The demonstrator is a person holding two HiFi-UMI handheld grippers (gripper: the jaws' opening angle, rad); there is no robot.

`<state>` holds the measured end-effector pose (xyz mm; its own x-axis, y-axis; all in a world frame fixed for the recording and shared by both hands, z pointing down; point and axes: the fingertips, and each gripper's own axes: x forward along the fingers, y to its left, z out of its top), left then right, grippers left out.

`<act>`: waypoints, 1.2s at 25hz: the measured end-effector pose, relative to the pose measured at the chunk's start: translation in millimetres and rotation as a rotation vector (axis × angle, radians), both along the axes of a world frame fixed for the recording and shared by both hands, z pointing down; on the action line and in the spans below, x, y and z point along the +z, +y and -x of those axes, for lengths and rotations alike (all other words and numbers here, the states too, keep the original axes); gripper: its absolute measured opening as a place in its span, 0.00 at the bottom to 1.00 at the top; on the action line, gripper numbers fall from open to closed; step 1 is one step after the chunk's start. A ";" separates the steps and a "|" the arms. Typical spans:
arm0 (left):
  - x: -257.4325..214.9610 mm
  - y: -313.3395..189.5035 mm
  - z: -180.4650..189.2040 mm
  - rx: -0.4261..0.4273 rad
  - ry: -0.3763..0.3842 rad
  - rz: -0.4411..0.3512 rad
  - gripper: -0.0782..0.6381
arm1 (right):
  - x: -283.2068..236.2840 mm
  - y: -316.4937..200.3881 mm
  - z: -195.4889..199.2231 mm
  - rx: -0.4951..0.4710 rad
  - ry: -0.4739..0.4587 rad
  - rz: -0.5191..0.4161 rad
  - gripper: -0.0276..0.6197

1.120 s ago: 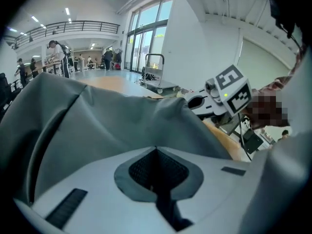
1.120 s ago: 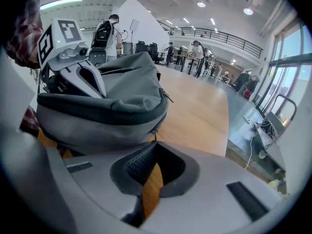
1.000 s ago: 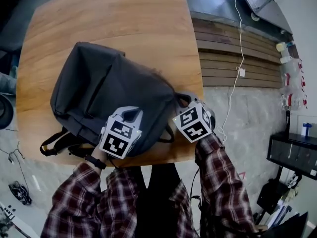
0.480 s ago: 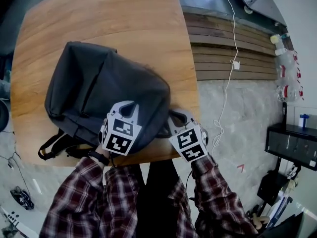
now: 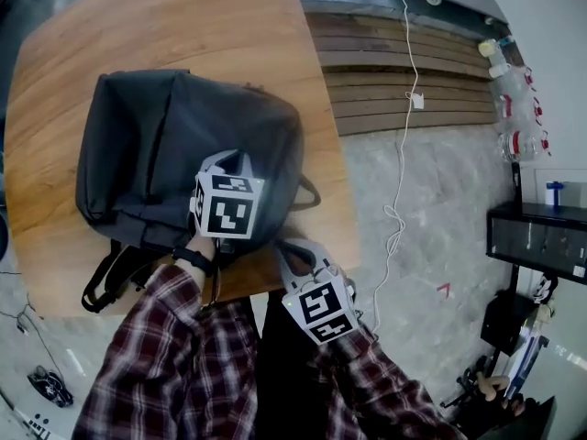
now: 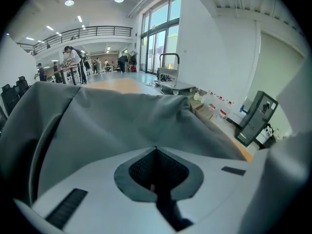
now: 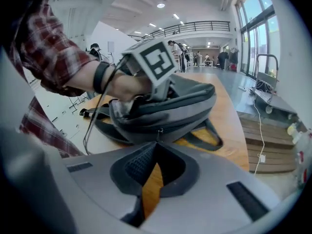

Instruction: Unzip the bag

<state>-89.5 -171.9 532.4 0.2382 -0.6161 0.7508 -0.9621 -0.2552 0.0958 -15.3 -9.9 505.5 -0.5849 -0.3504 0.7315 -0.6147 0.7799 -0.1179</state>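
Note:
A dark grey backpack (image 5: 174,145) lies on the round wooden table (image 5: 165,26). My left gripper (image 5: 223,160) rests on its near top end, jaws together, pinching bunched bag fabric (image 6: 122,121); a dark strip shows between the jaws. In the right gripper view the left gripper's marker cube (image 7: 153,60) and the hand press into the backpack (image 7: 165,106). My right gripper (image 5: 292,253) sits at the table's near edge beside the bag. Its jaws meet at the tips (image 7: 157,144) on the small metal zipper pull (image 7: 157,130), which hangs from the zip line along the bag's side.
Shoulder straps (image 5: 110,278) trail off the near left table edge, and a handle loop (image 5: 307,195) lies on the wood right of the bag. A slatted wooden platform (image 5: 404,71), a white cable (image 5: 401,108), bottles (image 5: 514,108) and a black cabinet (image 5: 541,241) stand to the right.
My right gripper has drawn back from the bag's right corner toward the person, past the table's near edge. The left gripper has stayed on the bag's top.

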 end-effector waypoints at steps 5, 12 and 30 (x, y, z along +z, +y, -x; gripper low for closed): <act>-2.9 -18.6 -11.2 -0.021 -0.005 -0.001 0.12 | 3.1 12.2 13.0 -0.024 -0.014 0.000 0.06; -20.6 2.1 -19.9 0.233 0.090 -0.006 0.12 | 8.7 1.0 -7.0 -0.069 0.071 -0.050 0.06; -21.6 81.9 6.1 0.483 -0.129 -0.197 0.12 | 16.2 -141.5 -86.3 0.070 0.208 -0.139 0.06</act>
